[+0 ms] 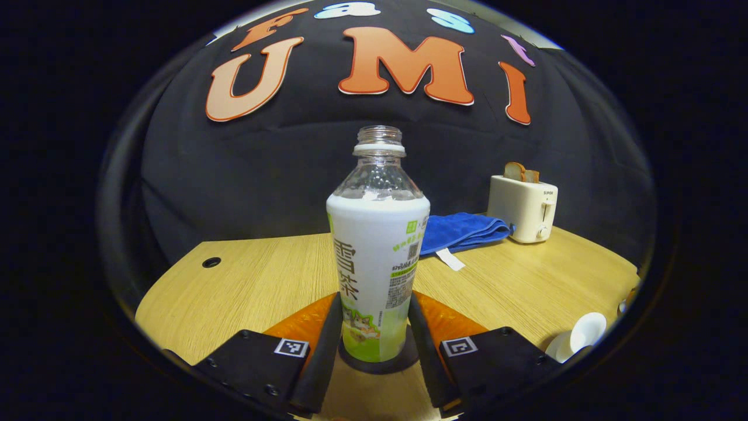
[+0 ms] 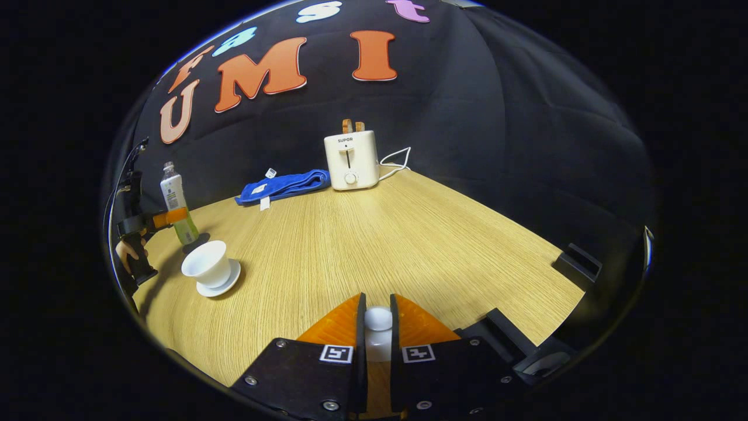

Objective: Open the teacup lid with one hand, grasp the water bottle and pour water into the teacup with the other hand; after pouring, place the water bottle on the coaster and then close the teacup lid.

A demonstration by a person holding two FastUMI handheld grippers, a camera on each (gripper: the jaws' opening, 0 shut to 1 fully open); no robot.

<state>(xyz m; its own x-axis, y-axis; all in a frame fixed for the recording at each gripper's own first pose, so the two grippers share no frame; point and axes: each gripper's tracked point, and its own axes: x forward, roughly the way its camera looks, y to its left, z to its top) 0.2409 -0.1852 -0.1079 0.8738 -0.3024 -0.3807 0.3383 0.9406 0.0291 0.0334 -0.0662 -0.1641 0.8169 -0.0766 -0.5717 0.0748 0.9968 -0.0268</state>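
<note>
The toaster (image 2: 350,161) reads SUPOR on its front, with bread in its slots and a blue cloth (image 1: 461,231) just beside it. Well away from it, the capless water bottle (image 1: 377,257) stands upright on the dark coaster (image 1: 380,363), left gripper (image 1: 374,327) clamping its labelled body. The open teacup (image 2: 207,263) sits on its saucer near the bottle. The right gripper (image 2: 377,327) pinches the white teacup lid (image 2: 378,320).

The teacup (image 1: 586,333) is cut off at the left gripper view's rim. The coaster (image 1: 380,362) lies mostly hidden under the water bottle (image 1: 377,257). The lid (image 2: 378,333) shows just its knob between the right gripper's fingers (image 2: 357,345).
</note>
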